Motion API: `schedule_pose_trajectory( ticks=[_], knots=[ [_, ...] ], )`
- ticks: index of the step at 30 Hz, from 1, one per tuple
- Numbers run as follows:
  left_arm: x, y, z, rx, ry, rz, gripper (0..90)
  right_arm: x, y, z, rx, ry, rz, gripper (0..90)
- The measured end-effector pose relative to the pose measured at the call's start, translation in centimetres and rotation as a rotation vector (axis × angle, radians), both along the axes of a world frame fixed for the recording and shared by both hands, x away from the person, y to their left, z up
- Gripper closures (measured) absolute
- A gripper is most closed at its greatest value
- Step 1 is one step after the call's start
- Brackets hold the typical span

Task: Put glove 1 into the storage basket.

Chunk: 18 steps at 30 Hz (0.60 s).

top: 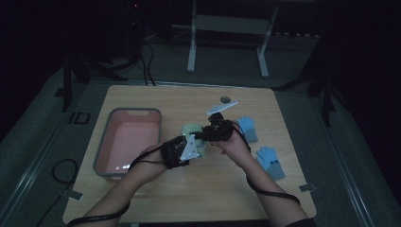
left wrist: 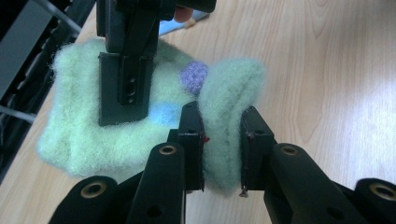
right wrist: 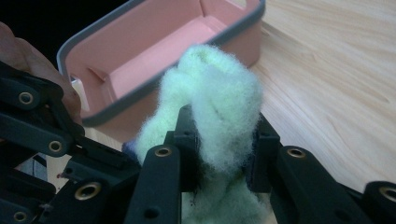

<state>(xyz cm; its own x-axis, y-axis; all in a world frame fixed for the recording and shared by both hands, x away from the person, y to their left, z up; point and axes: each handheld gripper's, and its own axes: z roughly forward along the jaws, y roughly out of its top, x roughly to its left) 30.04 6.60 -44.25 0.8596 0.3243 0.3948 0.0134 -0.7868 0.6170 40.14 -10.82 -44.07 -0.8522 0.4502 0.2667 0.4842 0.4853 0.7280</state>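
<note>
Item, surveyed left to right in the high view. Pink bin [top: 128,142] with a grey rim, open-topped, sitting at about 9 o'clock from the joined grippers, its long axis running from 6 to 12 o'clock on the wooden table [top: 189,189]. Left gripper [top: 193,145]: jaws clamping a fold of the fuzzy pale-green glove [left wrist: 140,116], pads pressing the wool from both sides in the left gripper view. The glove, carrying a lilac spot [left wrist: 194,77] and a light-blue patch [left wrist: 163,113], is hanging bunched between the two tools over mid-table, just beside the bin's right wall. Right gripper [top: 204,135]: jaws likewise pinching a thick roll of the same glove [right wrist: 215,116], with the bin [right wrist: 154,60] lying beyond its jaws at about 11 o'clock in the right gripper view. Both hands are meeting tip to tip, so the glove's length is spanning from 8 to 2 o'clock across them. Judged relation for the coming move: the left hand is standing nearer the bin, so the load would be travelling toward 9 o'clock. Further right, a pair of blue gloves [top: 265,156] is lying flat at 3 to 4 o'clock, apart from both grippers.
</note>
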Motion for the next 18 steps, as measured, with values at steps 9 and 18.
schedule_pose_trajectory(
  ticks=[9, 18],
  knots=[
    [-0.3, 3.4, 0.7, 0.026, -0.012, 0.028, 75.4, -0.2, 4.1, 1.2, -0.016, -0.055, 0.036, 71.0],
    [-1.0, 6.8, 0.9, 0.042, -0.018, 0.081, 75.5, -0.3, 8.3, 1.7, -0.027, -0.064, 0.081, 71.3]
  ],
)
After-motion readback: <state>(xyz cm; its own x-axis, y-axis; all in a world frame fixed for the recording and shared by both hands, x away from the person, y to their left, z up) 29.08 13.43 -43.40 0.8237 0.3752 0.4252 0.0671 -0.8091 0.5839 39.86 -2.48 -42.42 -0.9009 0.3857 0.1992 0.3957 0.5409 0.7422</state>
